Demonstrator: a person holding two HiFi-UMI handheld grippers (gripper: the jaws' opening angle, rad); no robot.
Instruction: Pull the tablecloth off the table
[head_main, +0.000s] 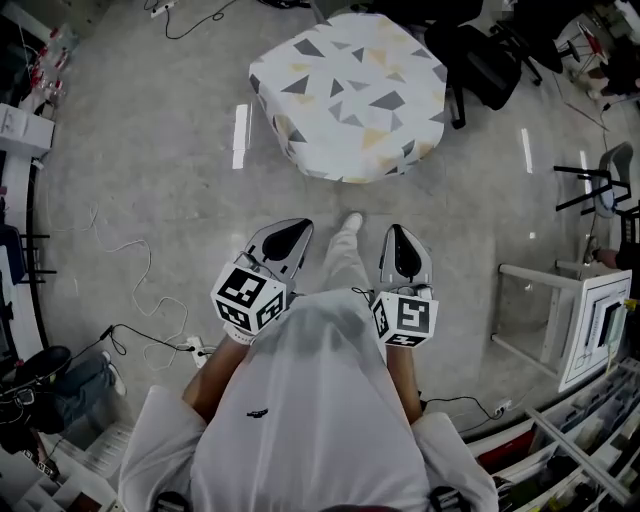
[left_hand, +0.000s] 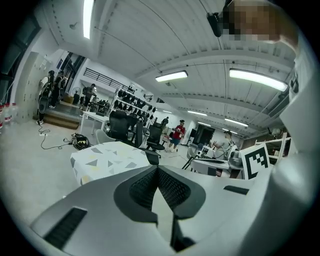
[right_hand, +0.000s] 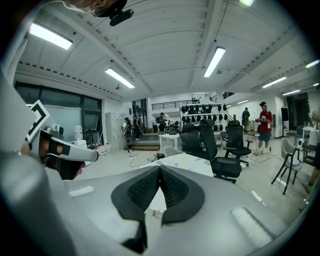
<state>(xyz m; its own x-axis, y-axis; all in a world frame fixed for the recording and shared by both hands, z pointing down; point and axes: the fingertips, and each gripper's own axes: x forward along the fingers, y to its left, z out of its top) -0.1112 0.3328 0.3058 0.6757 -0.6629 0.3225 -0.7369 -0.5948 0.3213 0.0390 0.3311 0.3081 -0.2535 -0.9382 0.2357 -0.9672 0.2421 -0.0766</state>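
A small table draped in a white tablecloth (head_main: 350, 95) with grey and yellow triangles stands on the grey floor some way ahead of me. The same tablecloth (left_hand: 107, 159) shows in the left gripper view, and just past the jaws in the right gripper view lies the cloth (right_hand: 187, 162). My left gripper (head_main: 292, 232) is held in front of my body, shut and empty, well short of the table. Beside it my right gripper (head_main: 398, 240) is also shut with nothing in it. Neither touches the cloth.
Black office chairs (head_main: 480, 55) crowd the table's far right side. A white frame stand (head_main: 560, 310) is at my right, cables (head_main: 150, 310) trail on the floor at my left. People stand far off in the room (right_hand: 263, 125).
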